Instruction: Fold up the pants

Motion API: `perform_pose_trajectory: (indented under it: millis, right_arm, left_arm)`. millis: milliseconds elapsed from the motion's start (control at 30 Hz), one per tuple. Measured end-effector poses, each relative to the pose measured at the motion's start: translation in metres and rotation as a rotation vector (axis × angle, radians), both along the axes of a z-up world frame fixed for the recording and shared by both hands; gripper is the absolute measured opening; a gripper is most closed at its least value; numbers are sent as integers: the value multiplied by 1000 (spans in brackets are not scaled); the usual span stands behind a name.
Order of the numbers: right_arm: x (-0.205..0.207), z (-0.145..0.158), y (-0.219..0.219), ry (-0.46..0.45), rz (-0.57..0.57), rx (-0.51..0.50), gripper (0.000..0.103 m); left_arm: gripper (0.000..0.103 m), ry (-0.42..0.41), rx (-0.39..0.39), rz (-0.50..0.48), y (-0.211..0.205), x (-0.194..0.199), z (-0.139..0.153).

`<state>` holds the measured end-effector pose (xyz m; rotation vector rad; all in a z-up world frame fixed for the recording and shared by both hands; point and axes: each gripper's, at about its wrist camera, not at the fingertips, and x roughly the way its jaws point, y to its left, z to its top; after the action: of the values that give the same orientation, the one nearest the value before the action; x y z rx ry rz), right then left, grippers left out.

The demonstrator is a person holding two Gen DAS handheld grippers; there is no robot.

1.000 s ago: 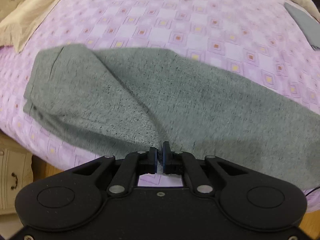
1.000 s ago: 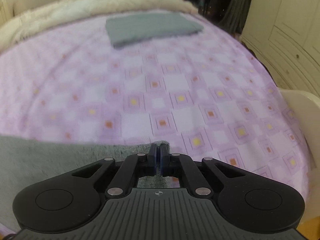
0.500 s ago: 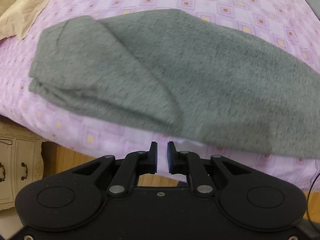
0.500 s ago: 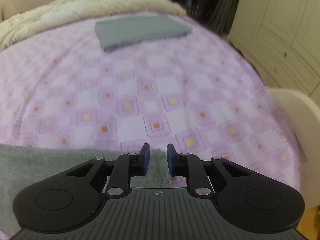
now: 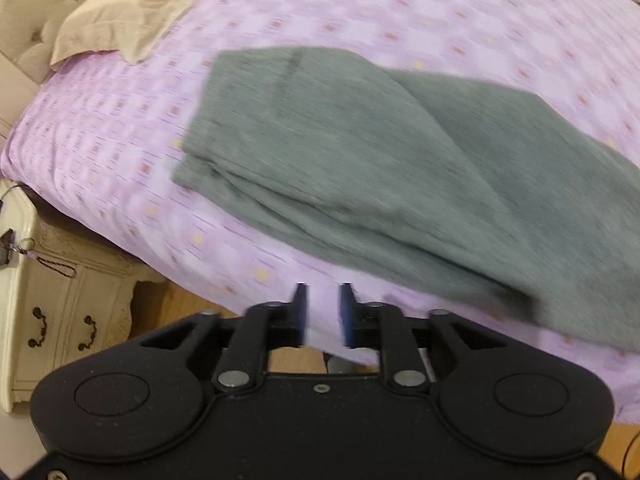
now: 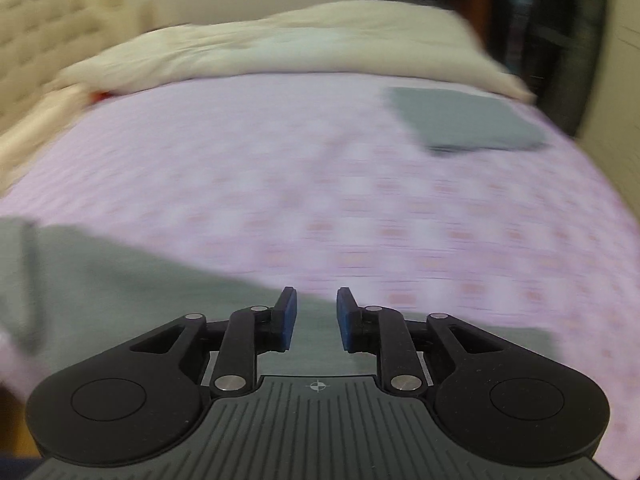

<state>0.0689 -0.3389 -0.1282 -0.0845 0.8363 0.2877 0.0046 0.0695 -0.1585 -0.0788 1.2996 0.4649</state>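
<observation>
Grey pants (image 5: 392, 168) lie folded lengthwise on the purple patterned bed sheet (image 5: 120, 148), running from upper left to lower right in the left wrist view. My left gripper (image 5: 322, 312) hovers over the bed's near edge, left of the pants' lower part; its jaws are opening and nothing is between them. In the right wrist view the same grey pants (image 6: 120, 280) fill the lower left. My right gripper (image 6: 316, 318) hangs above them, its jaws opening too, apart from the fabric and holding nothing.
A folded grey garment (image 6: 468, 124) rests at the bed's far right. A cream duvet (image 6: 300, 48) lies along the far side, a beige pillow (image 5: 120, 16) at the upper left. A cream nightstand (image 5: 60, 292) stands beside the bed on a wooden floor.
Both grippers let go of the pants and their jaws opened. The left one pulled back toward the bed edge and shifted left. The right one rose and swung, so more of the bed shows.
</observation>
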Motion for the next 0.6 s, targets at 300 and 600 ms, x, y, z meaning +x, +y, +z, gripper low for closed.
perform_pose_trajectory:
  millis: [300, 600]
  right_arm:
    - [-18, -8, 185, 44, 367, -11, 25]
    - [-32, -32, 326, 20, 617, -154, 26]
  left_arm:
    - [50, -28, 45, -72, 90, 25, 4]
    - [57, -31, 17, -150, 165, 68, -14]
